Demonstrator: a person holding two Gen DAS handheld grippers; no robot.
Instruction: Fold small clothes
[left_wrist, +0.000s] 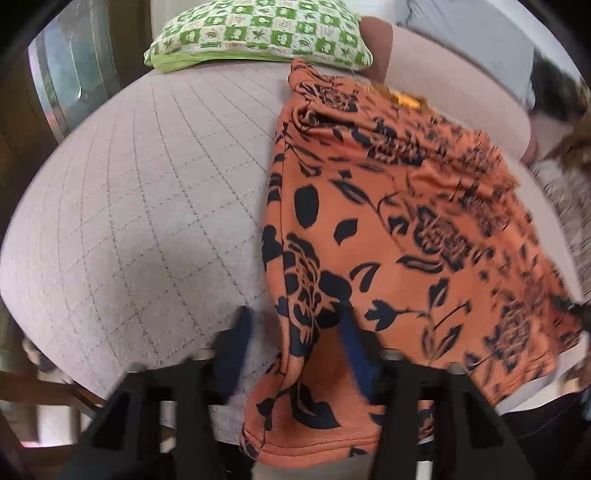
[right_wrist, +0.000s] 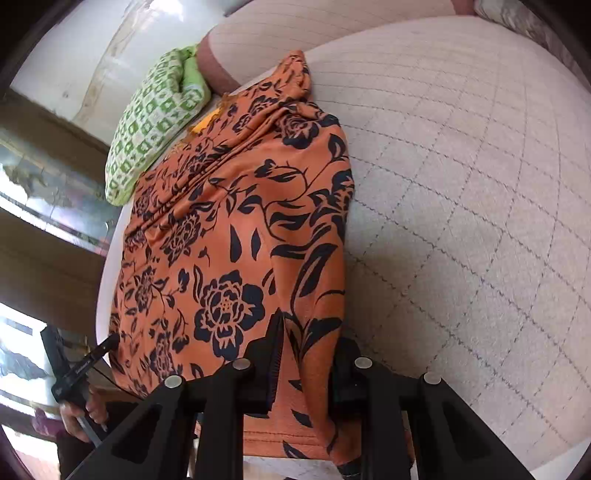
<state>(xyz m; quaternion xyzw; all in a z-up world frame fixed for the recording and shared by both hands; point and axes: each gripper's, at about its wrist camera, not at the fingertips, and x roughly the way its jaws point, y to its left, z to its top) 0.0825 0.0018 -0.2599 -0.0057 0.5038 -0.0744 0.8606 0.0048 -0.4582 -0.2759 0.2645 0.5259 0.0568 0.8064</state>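
Observation:
An orange garment with a black flower print (left_wrist: 388, 221) (right_wrist: 229, 229) lies spread lengthwise on the quilted bed cover (left_wrist: 147, 184) (right_wrist: 461, 184). My left gripper (left_wrist: 295, 321) is open at the garment's near left corner. Loose cloth drapes over its right finger, and its left finger stands apart on the bare cover. My right gripper (right_wrist: 310, 336) is shut on the near right corner, a fold of the hem pinched between its pads. In the right wrist view the left gripper (right_wrist: 107, 345) shows at the garment's far edge, a hand (right_wrist: 85, 410) on its handle.
A green and white patterned pillow (left_wrist: 258, 33) (right_wrist: 147, 122) lies at the head of the bed, just beyond the garment's far end. A speckled fabric (left_wrist: 565, 206) sits at the right edge. The bed's near edge runs just under both grippers.

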